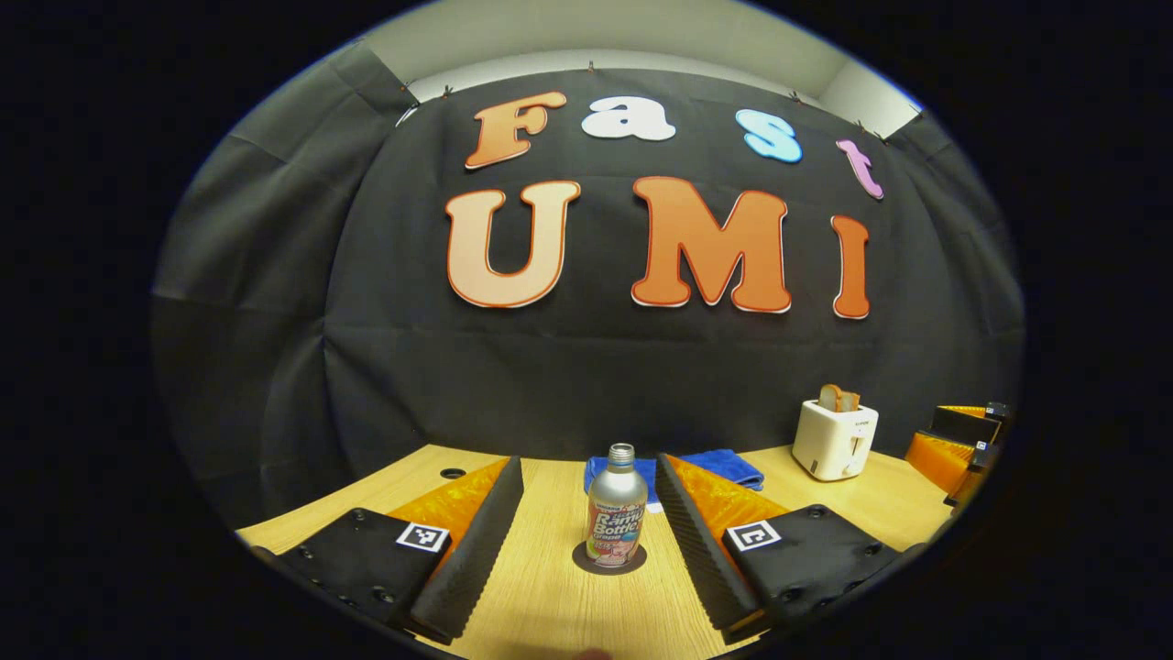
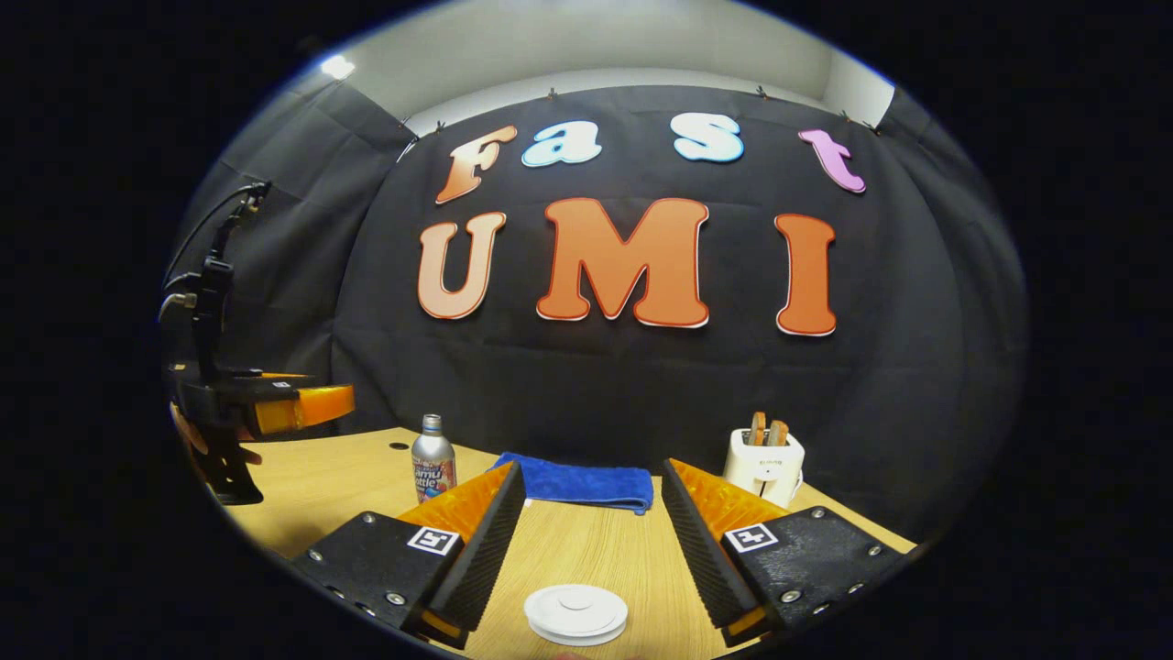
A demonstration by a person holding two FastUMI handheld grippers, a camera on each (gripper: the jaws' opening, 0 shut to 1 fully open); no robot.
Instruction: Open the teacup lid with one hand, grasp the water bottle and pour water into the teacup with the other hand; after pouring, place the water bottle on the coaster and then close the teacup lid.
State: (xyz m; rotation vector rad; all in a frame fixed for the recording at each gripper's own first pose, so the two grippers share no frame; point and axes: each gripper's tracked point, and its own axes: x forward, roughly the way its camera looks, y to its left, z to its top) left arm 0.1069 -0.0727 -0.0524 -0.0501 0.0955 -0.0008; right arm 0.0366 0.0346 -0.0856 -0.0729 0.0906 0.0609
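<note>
In the left gripper view, the water bottle [image 1: 616, 507] is seen standing upright on a dark round coaster [image 1: 609, 557] on the wooden tabletop [image 1: 550, 596]. Its long axis is vertical, with the uncapped neck pointing straight up. The left gripper [image 1: 586, 536] is held wide open with nothing between its fingers; the bottle is framed in the gap, farther off and touched by neither finger. Behind the bottle a folded blue cloth [image 1: 724, 466] lies flat, and to the right a white toaster [image 1: 834, 438] with a slice of bread in it stands near the back edge.

In the right gripper view, the right gripper [image 2: 591, 541] is likewise spread wide and nothing is held. The teacup lid [image 2: 575, 612] is seen low between the fingers, a white disc lying flat with its top face turned upward and a small round knob at its centre; whether the cup sits beneath it cannot be told. The bottle [image 2: 433, 469] is seen upright at the left, the blue cloth [image 2: 577, 482] beyond the fingers, and the toaster [image 2: 764, 463] at the right. At the far left, the other gripper [image 2: 275, 408] is seen held above the tabletop.
</note>
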